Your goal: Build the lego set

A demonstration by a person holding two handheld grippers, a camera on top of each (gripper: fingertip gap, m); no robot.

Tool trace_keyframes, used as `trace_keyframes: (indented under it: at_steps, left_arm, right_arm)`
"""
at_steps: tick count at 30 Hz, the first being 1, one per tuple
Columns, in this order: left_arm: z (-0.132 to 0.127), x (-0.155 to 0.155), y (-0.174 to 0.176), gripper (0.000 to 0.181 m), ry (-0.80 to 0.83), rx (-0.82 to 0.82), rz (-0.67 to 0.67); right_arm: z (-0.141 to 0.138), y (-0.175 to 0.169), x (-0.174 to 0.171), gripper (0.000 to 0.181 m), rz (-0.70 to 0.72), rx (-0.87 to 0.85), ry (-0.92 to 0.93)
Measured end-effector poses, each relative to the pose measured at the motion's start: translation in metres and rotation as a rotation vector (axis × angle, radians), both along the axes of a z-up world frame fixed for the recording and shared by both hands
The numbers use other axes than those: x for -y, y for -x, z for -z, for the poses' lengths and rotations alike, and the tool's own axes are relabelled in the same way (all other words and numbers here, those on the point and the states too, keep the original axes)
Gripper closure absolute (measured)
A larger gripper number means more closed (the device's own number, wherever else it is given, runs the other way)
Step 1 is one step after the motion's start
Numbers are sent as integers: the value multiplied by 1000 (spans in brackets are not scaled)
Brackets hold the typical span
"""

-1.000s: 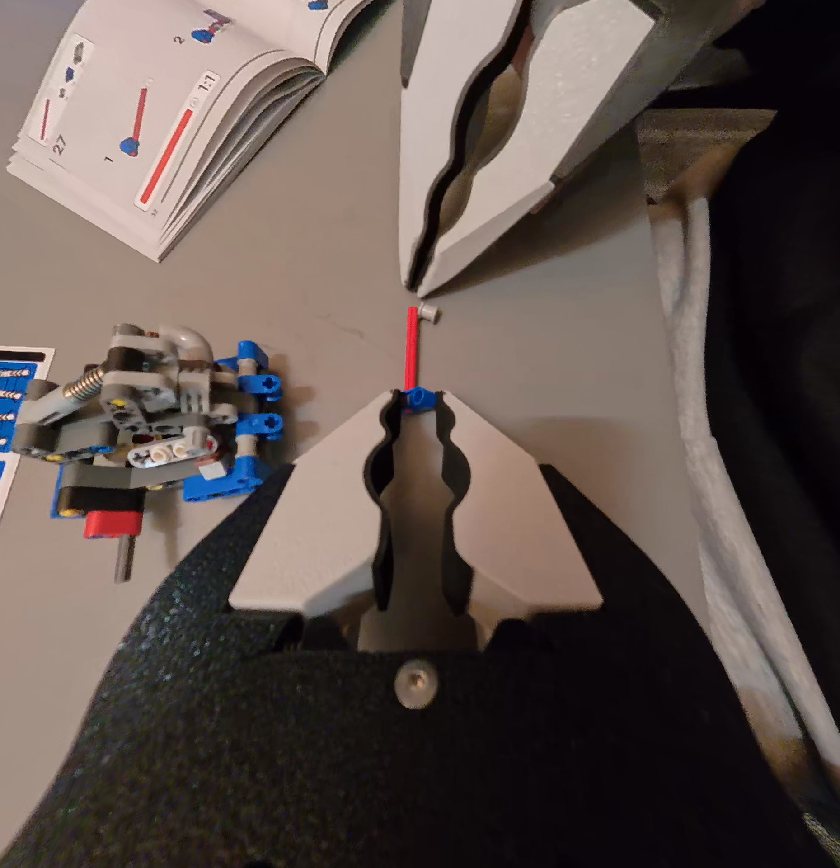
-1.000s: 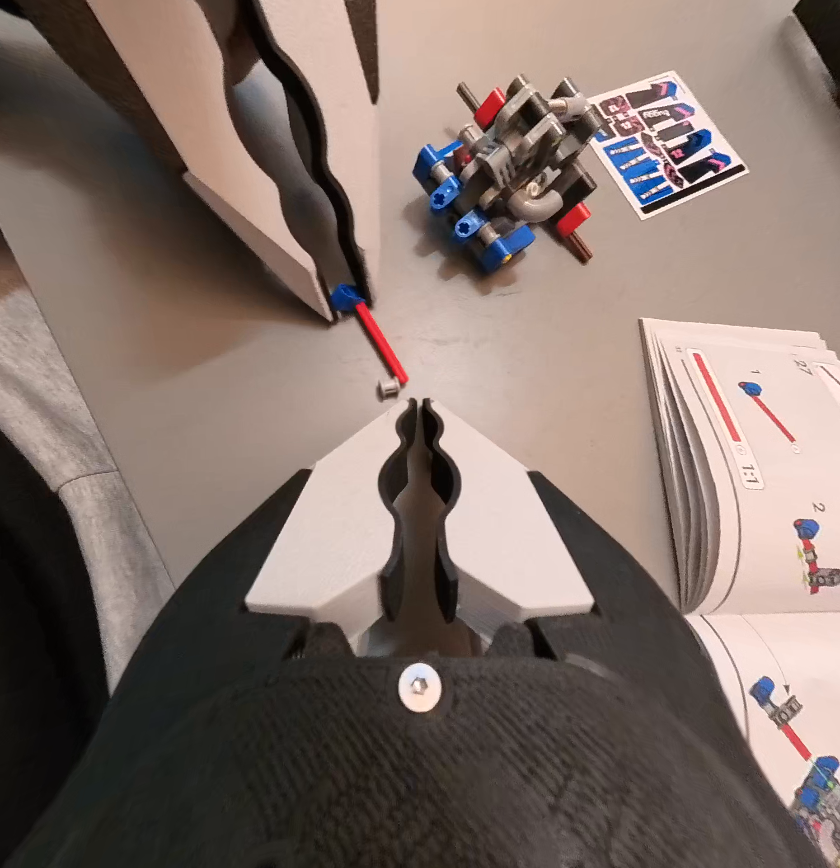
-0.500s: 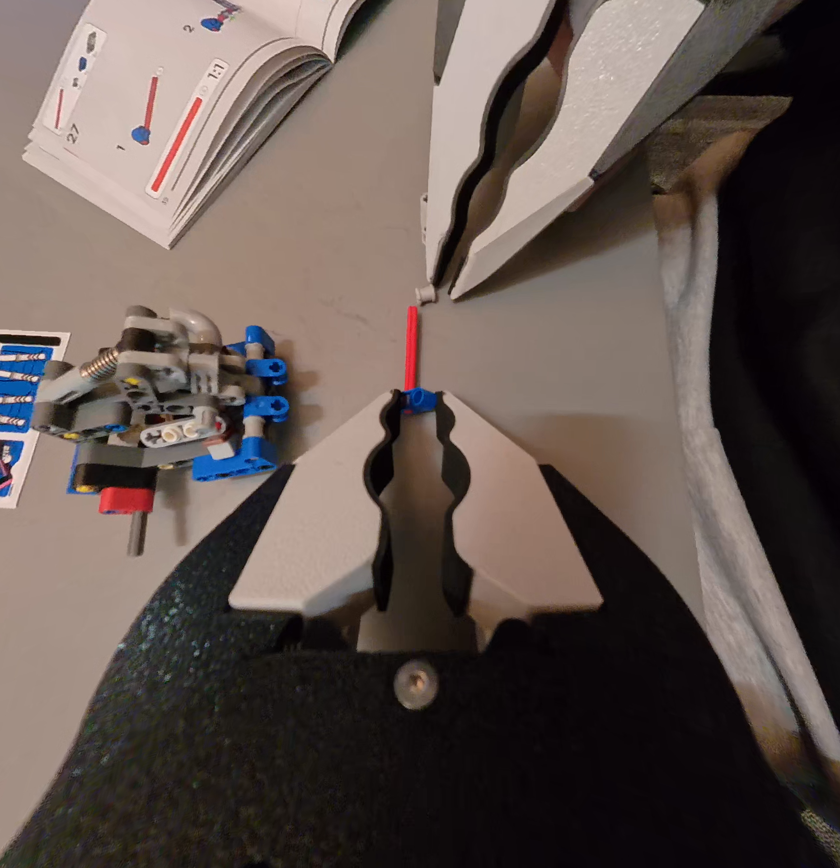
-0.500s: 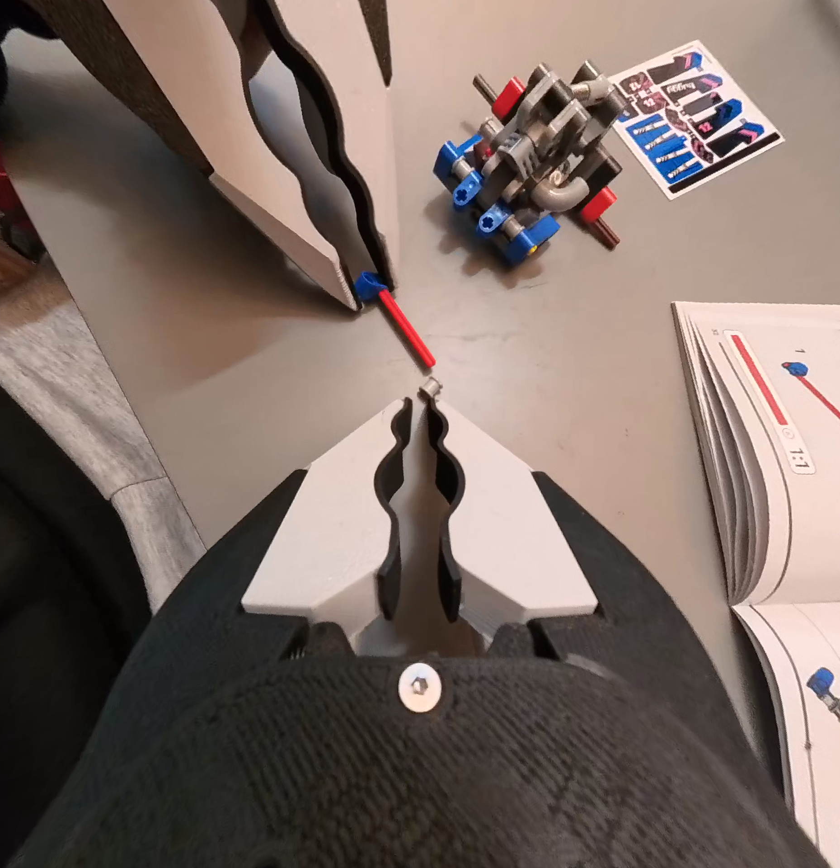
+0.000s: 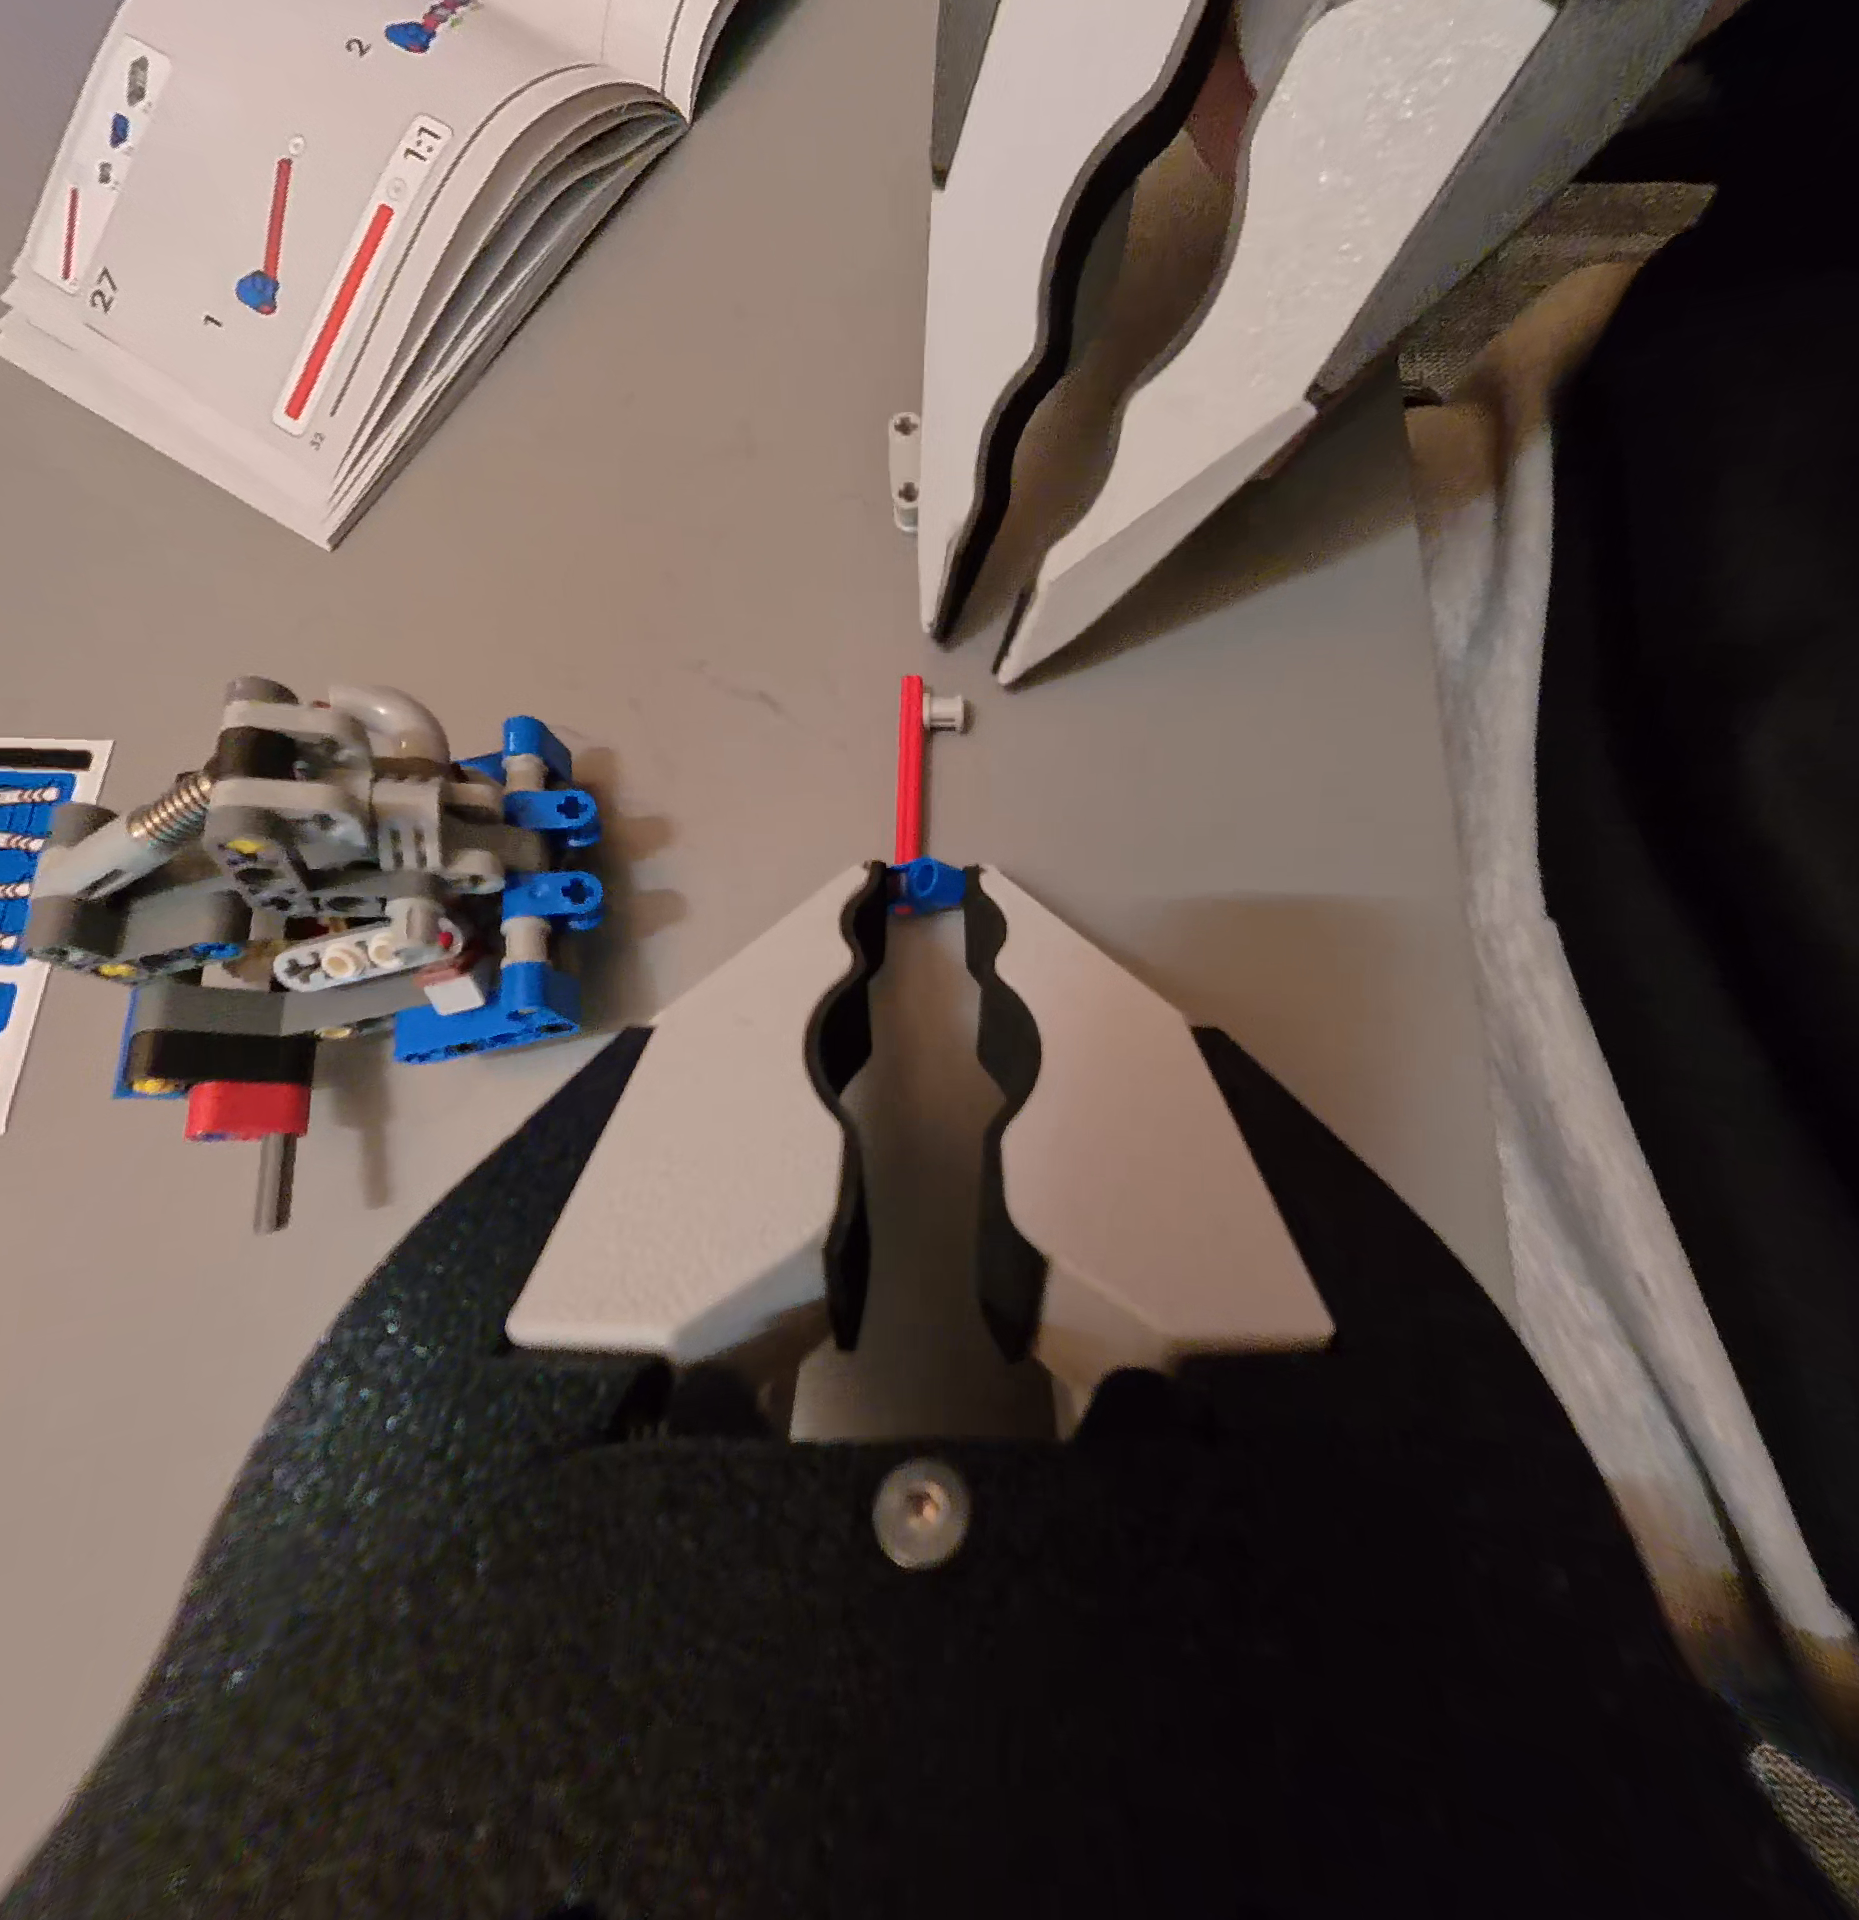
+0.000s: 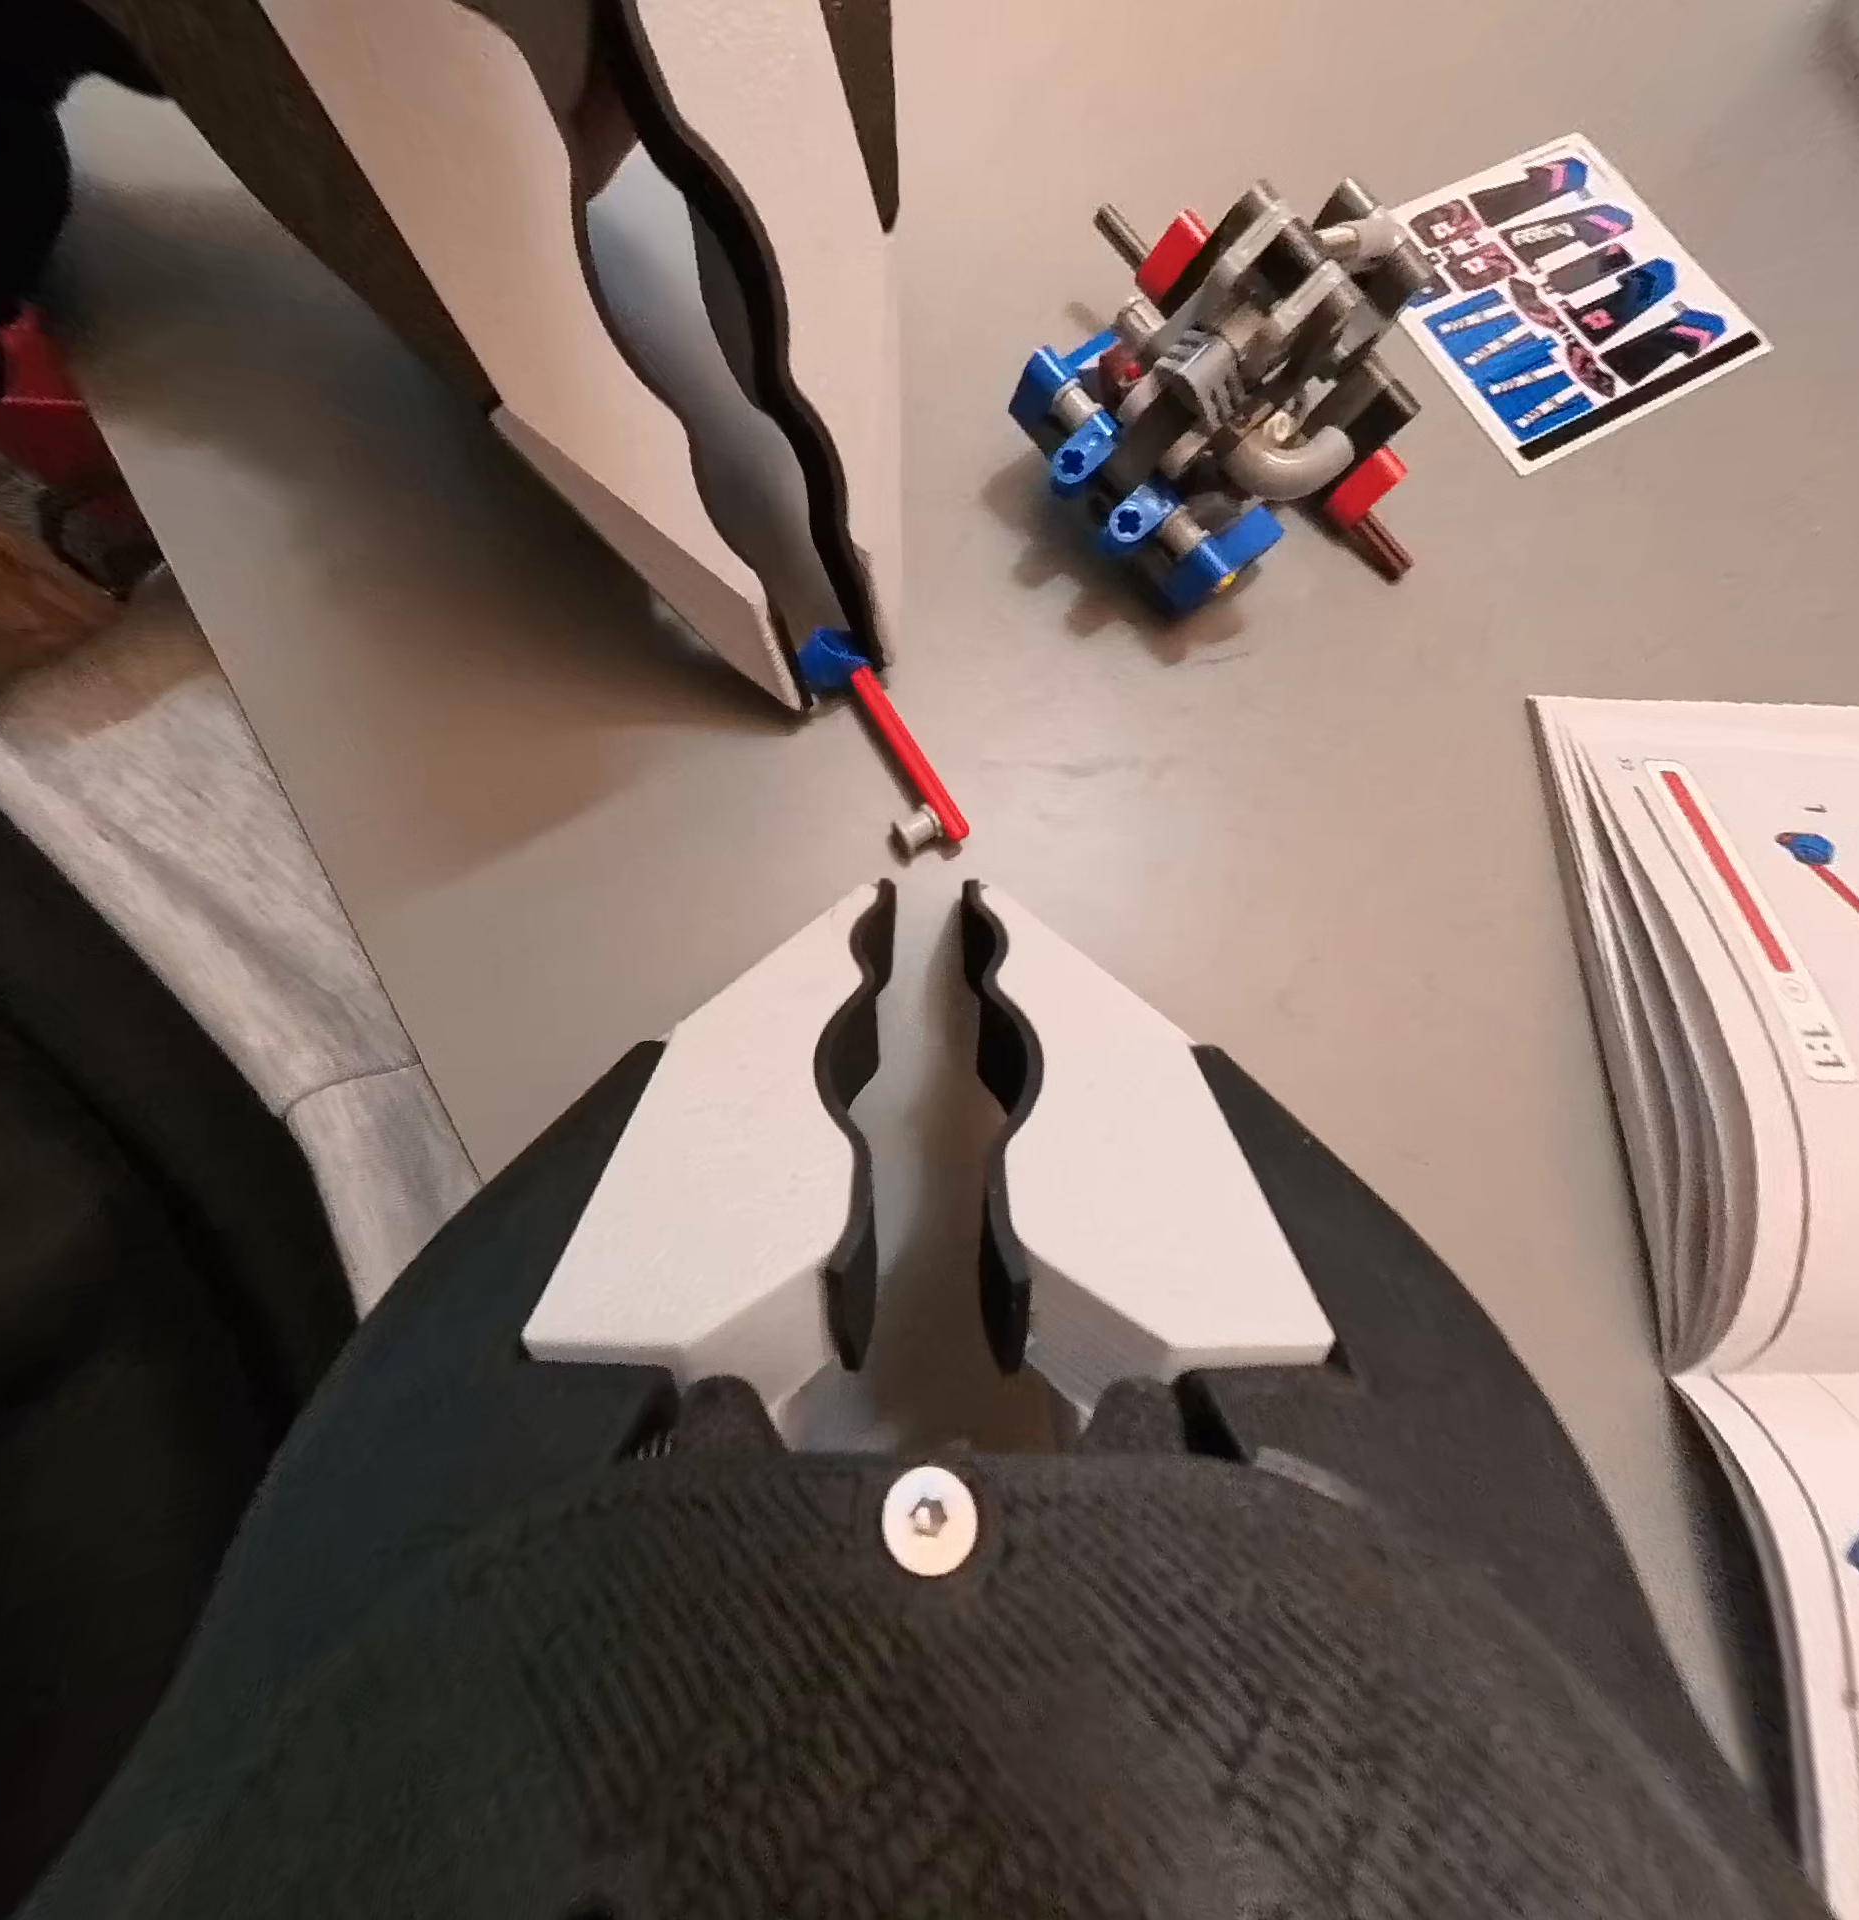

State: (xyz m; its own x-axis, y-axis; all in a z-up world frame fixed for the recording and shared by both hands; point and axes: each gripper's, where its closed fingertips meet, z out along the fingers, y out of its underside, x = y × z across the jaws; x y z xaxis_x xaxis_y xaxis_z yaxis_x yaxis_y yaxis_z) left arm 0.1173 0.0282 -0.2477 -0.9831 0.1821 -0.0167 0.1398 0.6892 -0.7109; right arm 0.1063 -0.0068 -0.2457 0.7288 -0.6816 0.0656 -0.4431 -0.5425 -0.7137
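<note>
My left gripper (image 5: 925,883) is shut on a small blue connector (image 5: 930,883) with a thin red axle (image 5: 909,769) that sticks forward just above the grey table. A tiny grey bush (image 5: 946,713) lies on the table, touching the axle's far end. My right gripper (image 6: 923,894) is slightly open and empty, its tips just short of the bush (image 6: 914,831). The red axle (image 6: 909,753) and the blue connector (image 6: 826,660) also show in the right wrist view. The right gripper (image 5: 972,644) faces the left one across the bush.
The partly built grey, blue and red model (image 5: 312,904) sits to my left gripper's left, next to a sticker sheet (image 5: 11,914). An open instruction booklet (image 5: 281,229) lies farther off. A light grey connector (image 5: 906,473) lies beside the right gripper. A person's grey clothing (image 5: 1507,831) lines the table edge. The tips of one gripper are about 5 cm away from the tips of the other.
My right gripper has gone from nearly shut to slightly open and drawn back a little. The grey bush, at its tips half a second ago, now lies against the axle's end.
</note>
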Motion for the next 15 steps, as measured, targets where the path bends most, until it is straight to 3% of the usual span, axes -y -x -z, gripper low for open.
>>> trace_keyframes:
  at_steps: [15]
  left_arm:
    - [-4, -20, -7, 170, -14, -2, -37]
  right_arm:
    - [-8, -4, -18, 165, -29, 32, -61]
